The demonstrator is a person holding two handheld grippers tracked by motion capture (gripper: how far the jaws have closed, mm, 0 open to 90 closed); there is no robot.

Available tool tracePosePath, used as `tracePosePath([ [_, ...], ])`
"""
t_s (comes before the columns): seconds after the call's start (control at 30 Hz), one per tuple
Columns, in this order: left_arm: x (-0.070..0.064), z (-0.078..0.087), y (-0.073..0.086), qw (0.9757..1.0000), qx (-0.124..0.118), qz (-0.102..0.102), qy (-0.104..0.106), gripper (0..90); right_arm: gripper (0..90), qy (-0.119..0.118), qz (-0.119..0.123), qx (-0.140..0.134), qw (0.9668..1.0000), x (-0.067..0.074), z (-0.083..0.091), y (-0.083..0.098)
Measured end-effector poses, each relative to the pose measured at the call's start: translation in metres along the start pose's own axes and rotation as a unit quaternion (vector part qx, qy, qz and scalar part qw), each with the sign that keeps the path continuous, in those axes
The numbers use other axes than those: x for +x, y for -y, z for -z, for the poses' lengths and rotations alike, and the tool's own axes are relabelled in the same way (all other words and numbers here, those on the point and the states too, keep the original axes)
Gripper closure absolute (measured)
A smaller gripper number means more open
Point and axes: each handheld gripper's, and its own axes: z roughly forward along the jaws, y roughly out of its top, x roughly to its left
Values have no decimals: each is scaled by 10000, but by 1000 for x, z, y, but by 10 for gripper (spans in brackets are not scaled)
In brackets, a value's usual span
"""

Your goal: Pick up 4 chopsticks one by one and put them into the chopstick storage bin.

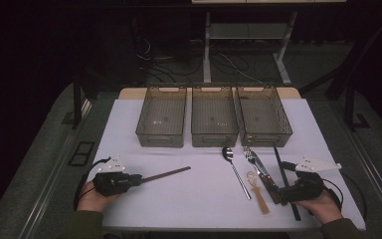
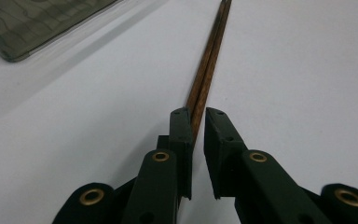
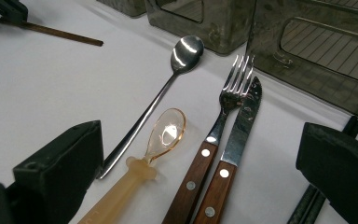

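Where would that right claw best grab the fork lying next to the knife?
Probably the fork by its wooden handle, from straight above, one finger on each side. It lies flat, tines toward the bins, and the knife lies close beside it, so sideways room is tight.

We see three bins side by side at the back; spoon, fork and knife lie before them, chopsticks far left.

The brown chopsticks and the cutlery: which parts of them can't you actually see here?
- Brown chopsticks: left gripper view, near ends hidden between the left gripper jaws, far tips cut off by the top edge.
- Fork and knife: right gripper view, handle ends cut off by the bottom edge.
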Motion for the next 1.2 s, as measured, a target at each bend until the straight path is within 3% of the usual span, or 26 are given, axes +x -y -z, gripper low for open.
tracePosePath([
  [0.4, 1, -3, 1, 9999, 129, -71, -12, 804, 8, -4, 15, 0, 10000, 0, 0, 0],
  [1.2, -4, -10, 1, 9984, 308, -330, 346, 765, 8, -9, 30, 6, 10000, 0, 0, 0],
])
